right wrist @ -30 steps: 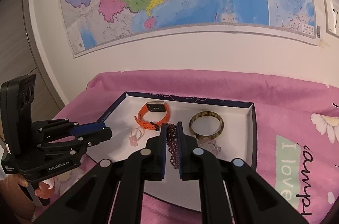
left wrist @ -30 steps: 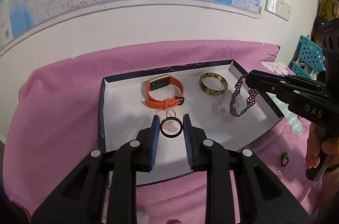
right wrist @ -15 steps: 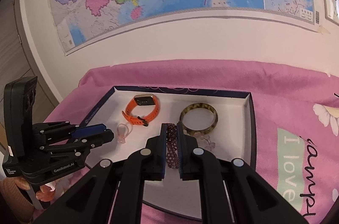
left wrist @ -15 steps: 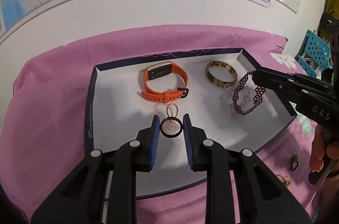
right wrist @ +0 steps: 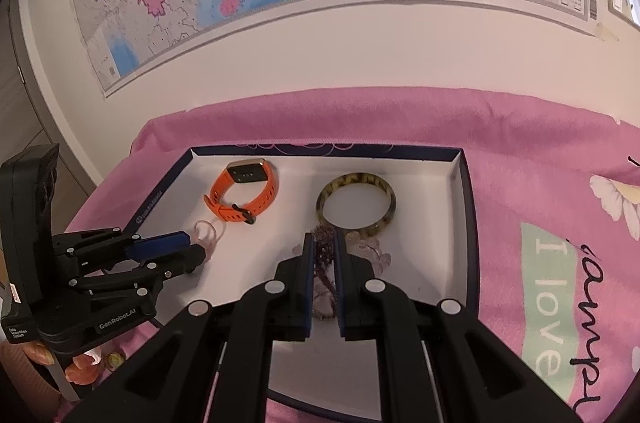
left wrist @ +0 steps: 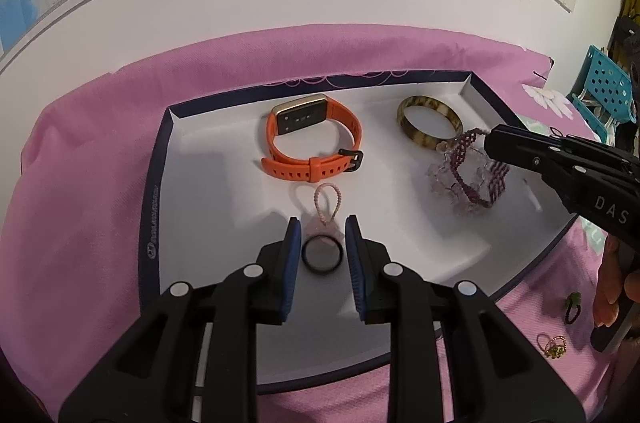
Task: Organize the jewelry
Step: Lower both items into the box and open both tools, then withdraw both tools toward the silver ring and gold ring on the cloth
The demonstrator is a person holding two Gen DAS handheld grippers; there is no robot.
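Nearest, the left gripper (left wrist: 320,243) hangs low over the front of the white tray (left wrist: 208,183), its blue pads spread with a black ring (left wrist: 322,255) between them; from here the ring seems to touch neither pad, so I judge it loose or just about released, not clamped. Just beyond the ring lies a pink charm on a beaded loop (left wrist: 326,201), partly under the fingertips. To the right, the right gripper (right wrist: 321,255) is pinched tight on a dark purple beaded bracelet (left wrist: 476,167), which droops onto a clear crystal bracelet (left wrist: 444,181) resting on the tray floor. The step in hand looks like setting both pieces down in the tray. Next, the left claw should lift straight up so it does not drag the ring or snag the pink loop; the right should lower, let go, and back off without hooking the crystal beads. Farther back sit an orange watch (left wrist: 312,143) and a tortoiseshell bangle (left wrist: 430,121), each clear of both grippers. Outside the tray, on the pink cloth (left wrist: 88,163) to the right, a gold ring (left wrist: 554,347) and a small dark hair tie (left wrist: 572,307) wait unsorted.
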